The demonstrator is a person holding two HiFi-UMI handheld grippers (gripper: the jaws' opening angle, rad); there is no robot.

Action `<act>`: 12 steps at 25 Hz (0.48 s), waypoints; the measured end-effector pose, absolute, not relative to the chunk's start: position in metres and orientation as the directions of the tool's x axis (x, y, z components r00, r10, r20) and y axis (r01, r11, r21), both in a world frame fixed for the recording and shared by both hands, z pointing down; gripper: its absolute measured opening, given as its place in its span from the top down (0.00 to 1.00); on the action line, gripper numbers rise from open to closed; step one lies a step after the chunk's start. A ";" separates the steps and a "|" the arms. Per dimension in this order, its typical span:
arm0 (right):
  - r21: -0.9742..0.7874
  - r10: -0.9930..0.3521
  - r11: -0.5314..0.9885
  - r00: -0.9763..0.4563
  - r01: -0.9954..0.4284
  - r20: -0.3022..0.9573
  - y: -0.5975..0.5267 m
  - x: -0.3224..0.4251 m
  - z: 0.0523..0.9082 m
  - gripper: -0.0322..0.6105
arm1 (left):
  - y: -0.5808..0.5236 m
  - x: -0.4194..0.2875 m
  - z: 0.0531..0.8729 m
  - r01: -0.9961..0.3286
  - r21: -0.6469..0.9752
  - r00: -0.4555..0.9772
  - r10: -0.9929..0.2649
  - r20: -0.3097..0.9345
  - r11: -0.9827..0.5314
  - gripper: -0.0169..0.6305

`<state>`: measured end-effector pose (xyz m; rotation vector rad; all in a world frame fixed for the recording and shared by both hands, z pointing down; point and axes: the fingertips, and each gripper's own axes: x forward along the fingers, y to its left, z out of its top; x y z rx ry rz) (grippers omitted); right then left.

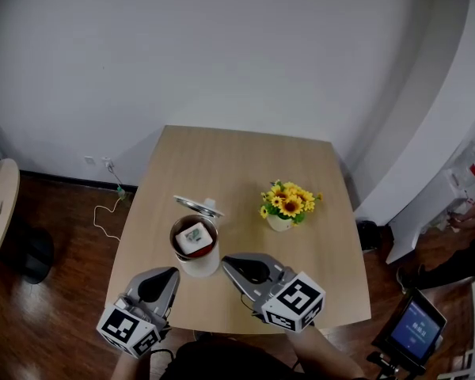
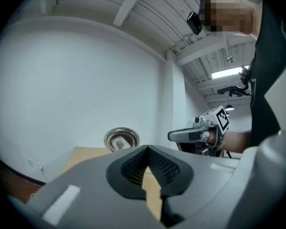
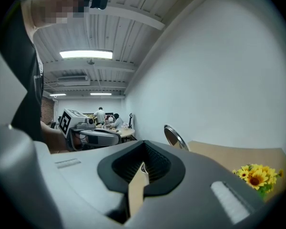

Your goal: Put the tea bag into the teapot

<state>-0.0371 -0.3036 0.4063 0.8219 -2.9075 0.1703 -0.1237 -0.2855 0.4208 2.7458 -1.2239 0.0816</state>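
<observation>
A white teapot (image 1: 196, 252) stands open near the front of the wooden table (image 1: 245, 157). A pale tea bag (image 1: 195, 235) with green print lies inside it. The teapot's shiny lid (image 1: 198, 205) tilts up behind the rim and shows again as the lid (image 2: 121, 139) and the lid (image 3: 174, 137). My left gripper (image 1: 172, 272) hovers just left of the pot, jaws closed and empty, tips meeting at left gripper (image 2: 147, 148). My right gripper (image 1: 226, 261) sits just right of the pot, also closed on nothing, seen as right gripper (image 3: 143, 144).
A small pot of sunflowers (image 1: 287, 205) stands right of the teapot, also the sunflowers (image 3: 255, 176). The table's front edge runs just below both grippers. A cable (image 1: 104, 212) lies on the wooden floor at left, and a tablet on a stand (image 1: 416, 328) at lower right.
</observation>
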 end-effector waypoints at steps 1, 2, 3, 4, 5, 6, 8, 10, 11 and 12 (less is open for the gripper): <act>-0.077 -0.512 0.848 -0.847 -0.525 0.141 -0.303 -0.037 0.406 0.95 | -0.284 -0.123 0.419 -0.742 0.096 0.670 -0.736 0.098 -0.663 0.97; -0.076 -0.509 0.850 -0.849 -0.522 0.142 -0.302 -0.037 0.406 0.95 | -0.284 -0.122 0.417 -0.740 0.091 0.672 -0.734 0.093 -0.666 0.97; -0.075 -0.505 0.852 -0.851 -0.518 0.143 -0.301 -0.038 0.407 0.95 | -0.283 -0.121 0.416 -0.738 0.088 0.675 -0.732 0.091 -0.669 0.97; -0.073 -0.502 0.854 -0.853 -0.515 0.144 -0.300 -0.039 0.407 0.95 | -0.283 -0.121 0.415 -0.736 0.086 0.677 -0.730 0.090 -0.672 0.97; -0.073 -0.502 0.854 -0.853 -0.515 0.144 -0.299 -0.039 0.407 0.95 | -0.284 -0.121 0.415 -0.735 0.085 0.678 -0.729 0.092 -0.673 0.97; -0.074 -0.502 0.854 -0.853 -0.515 0.143 -0.298 -0.039 0.408 0.95 | -0.284 -0.121 0.415 -0.735 0.082 0.678 -0.729 0.095 -0.673 0.97; -0.077 -0.504 0.853 -0.852 -0.517 0.141 -0.298 -0.039 0.407 0.95 | -0.285 -0.122 0.416 -0.742 0.076 0.671 -0.734 0.106 -0.666 0.97; -0.075 -0.506 0.852 -0.851 -0.519 0.139 -0.299 -0.039 0.407 0.95 | -0.286 -0.123 0.417 -0.751 0.058 0.660 -0.742 0.120 -0.658 0.97; -0.074 -0.508 0.851 -0.850 -0.520 0.138 -0.298 -0.038 0.406 0.95 | -0.286 -0.123 0.417 -0.753 0.049 0.657 -0.744 0.123 -0.657 0.97; -0.073 -0.509 0.850 -0.849 -0.522 0.138 -0.298 -0.038 0.406 0.95 | -0.286 -0.123 0.417 -0.753 0.046 0.657 -0.744 0.123 -0.657 0.97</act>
